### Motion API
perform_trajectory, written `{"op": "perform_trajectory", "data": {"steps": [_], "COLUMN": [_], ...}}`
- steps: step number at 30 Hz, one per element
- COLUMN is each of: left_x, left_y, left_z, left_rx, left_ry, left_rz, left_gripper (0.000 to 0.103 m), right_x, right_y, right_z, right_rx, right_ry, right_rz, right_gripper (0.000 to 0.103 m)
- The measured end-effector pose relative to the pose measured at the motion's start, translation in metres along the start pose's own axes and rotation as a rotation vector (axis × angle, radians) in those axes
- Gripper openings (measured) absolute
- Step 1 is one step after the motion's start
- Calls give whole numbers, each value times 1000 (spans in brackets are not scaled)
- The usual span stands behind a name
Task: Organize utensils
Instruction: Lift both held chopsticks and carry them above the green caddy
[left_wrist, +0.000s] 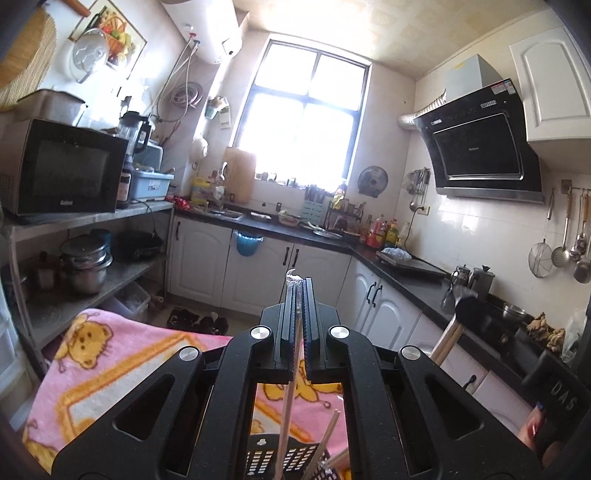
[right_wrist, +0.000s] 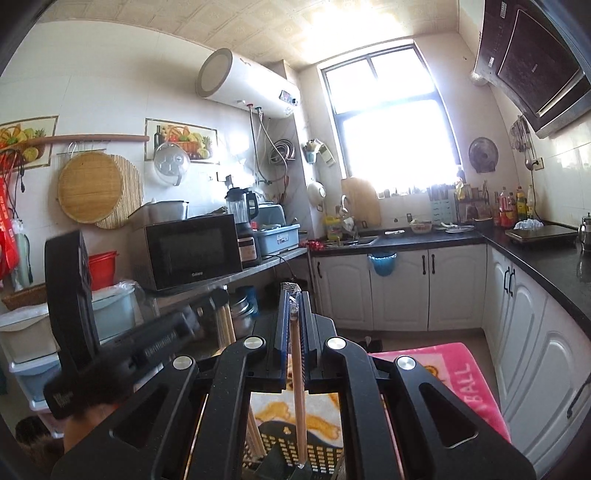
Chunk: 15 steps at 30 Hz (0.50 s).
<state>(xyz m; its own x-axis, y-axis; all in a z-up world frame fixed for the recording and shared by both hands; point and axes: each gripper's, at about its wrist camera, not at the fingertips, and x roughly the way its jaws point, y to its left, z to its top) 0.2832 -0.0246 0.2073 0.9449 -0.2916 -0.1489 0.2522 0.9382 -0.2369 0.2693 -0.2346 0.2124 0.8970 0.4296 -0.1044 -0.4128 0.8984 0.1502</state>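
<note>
My left gripper (left_wrist: 298, 283) is shut on a thin wooden chopstick (left_wrist: 286, 406) with clear wrap at its top end; the stick hangs down into a black perforated basket (left_wrist: 266, 459) at the bottom of the view. More chopsticks (left_wrist: 327, 441) lean in that basket. My right gripper (right_wrist: 294, 295) is shut on a pair of wrapped wooden chopsticks (right_wrist: 298, 398) that reach down into the same black basket (right_wrist: 317, 458). The left gripper (right_wrist: 214, 299) also shows in the right wrist view, holding sticks upright. The right gripper (left_wrist: 469, 301) shows blurred in the left wrist view.
A pink cartoon blanket (left_wrist: 107, 362) covers the surface under the basket. Metal shelves with a microwave (left_wrist: 62, 170) and pots stand on the left. A black counter (left_wrist: 417, 280) with white cabinets runs along the back and right, under a range hood (left_wrist: 480, 144).
</note>
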Motion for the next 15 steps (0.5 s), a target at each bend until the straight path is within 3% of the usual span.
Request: {"op": "perform_trajectory", "data": {"steps": [15], "left_x": [22], "left_y": [7], "left_z": [-48], "left_rx": [15], "left_ry": [22], "left_rz": [45], "left_gripper": [1], "right_x": [36], "right_y": [-19], "right_z": [-46], "right_rx": [43], "right_ry": [89], "right_rz": [-18], "right_gripper": [6]}}
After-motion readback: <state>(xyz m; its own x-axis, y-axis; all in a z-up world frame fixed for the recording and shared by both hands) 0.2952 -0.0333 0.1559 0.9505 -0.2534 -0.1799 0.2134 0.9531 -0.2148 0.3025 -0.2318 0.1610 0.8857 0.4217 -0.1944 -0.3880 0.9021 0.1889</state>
